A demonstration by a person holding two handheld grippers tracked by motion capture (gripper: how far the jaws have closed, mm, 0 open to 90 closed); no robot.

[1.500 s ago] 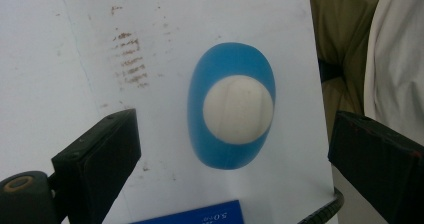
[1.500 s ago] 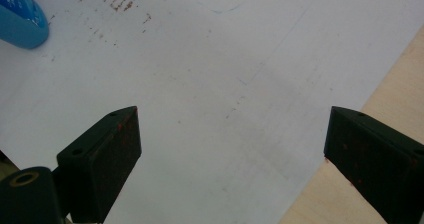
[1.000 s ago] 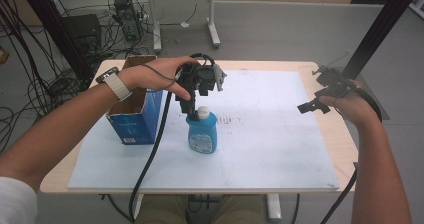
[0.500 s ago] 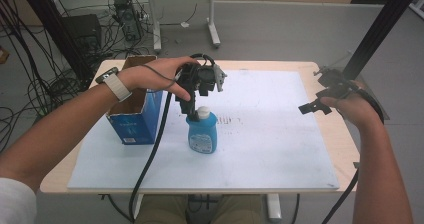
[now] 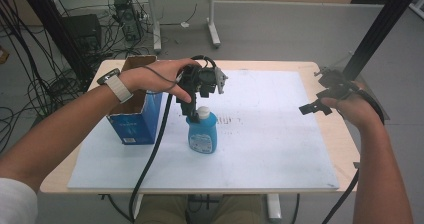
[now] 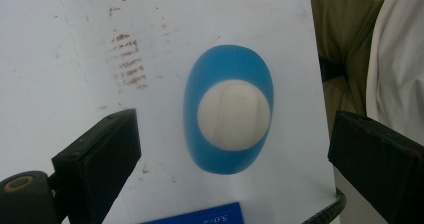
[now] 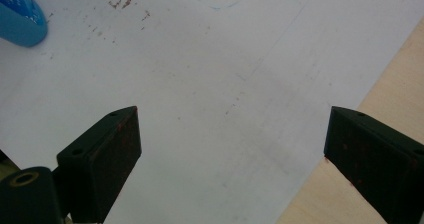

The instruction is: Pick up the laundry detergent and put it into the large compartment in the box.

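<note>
A blue bottle (image 5: pixel 202 136) with a white cap (image 5: pixel 203 113) stands upright on the white sheet (image 5: pixel 270 134), left of centre. My left gripper (image 5: pixel 196 104) points straight down just above the cap and is open. In the left gripper view the cap (image 6: pixel 233 115) and the blue bottle's shoulders (image 6: pixel 200 84) lie between the two spread jaws of the left gripper (image 6: pixel 235 139), with a gap on each side. My right gripper (image 5: pixel 320 93) hovers open over the sheet's right edge, nothing between its jaws (image 7: pixel 232 134). The bottle (image 7: pixel 20 19) shows far off in that view.
An open blue cardboard box (image 5: pixel 135 119) stands right beside the bottle on its left, under my left forearm. The wooden table (image 5: pixel 330 134) shows past the sheet's right edge. Brown smudges (image 5: pixel 232 120) mark the sheet near the bottle. Cables and desk legs lie on the floor behind.
</note>
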